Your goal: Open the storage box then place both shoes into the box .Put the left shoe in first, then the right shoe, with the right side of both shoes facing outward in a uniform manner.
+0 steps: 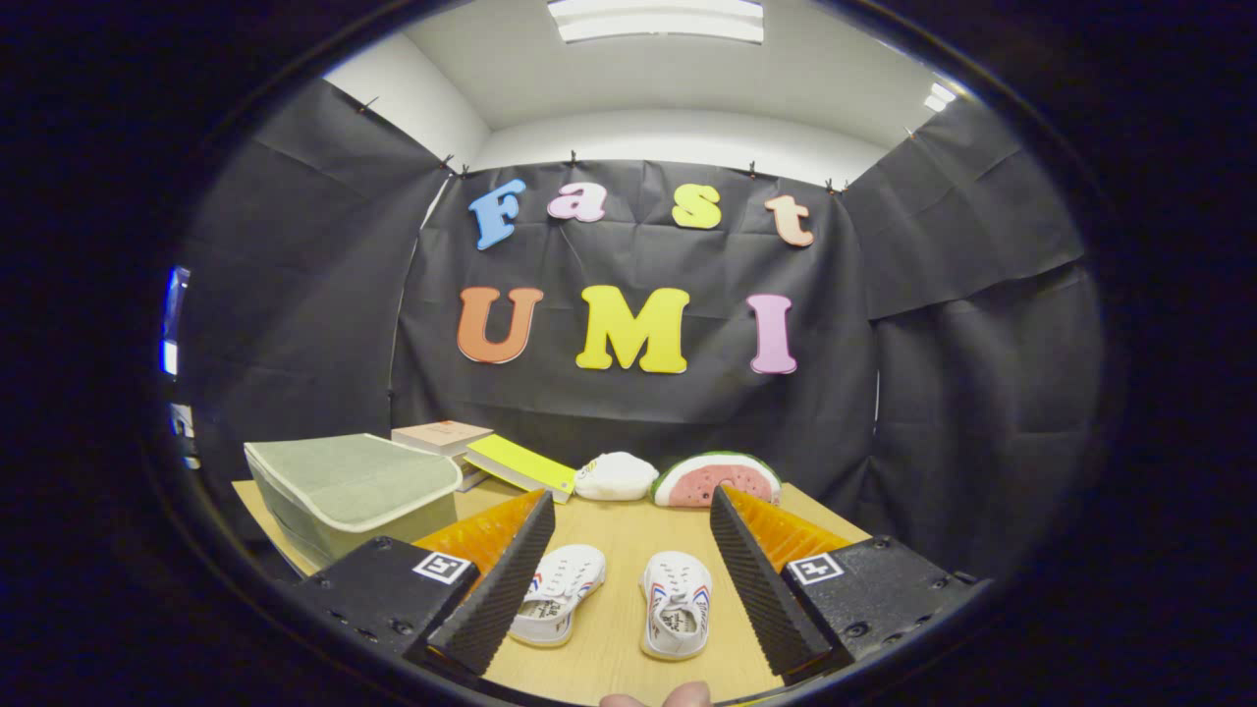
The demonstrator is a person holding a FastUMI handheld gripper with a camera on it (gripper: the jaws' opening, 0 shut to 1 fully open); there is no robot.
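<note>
1. The storage box [354, 491] sits at the near-left part of the wooden table [628, 648], just beyond and to the left of the left finger. Its flat, cloth-covered lid looks closed, so I judge that opening it comes first.
2. From where the gripper [625, 579] points, the box lies off to the left of the line between the fingers, so the hand would have to swing left to reach the lid's edge.
3. The 2 shoes [619, 601] lie side by side on the table between the fingers and a little below them, long axes running roughly away from the gripper; neither touches a finger.
4. The fingers are spread wide, holding nothing.
5. The gripper is held above the table, looking forward and slightly down. A fingertip or 2 of the person shows right at the gripper's base.
6. Books [481, 454], a white plush [615, 476] and a watermelon-slice toy [717, 479] line the far edge, well clear of the box's near side.
</note>
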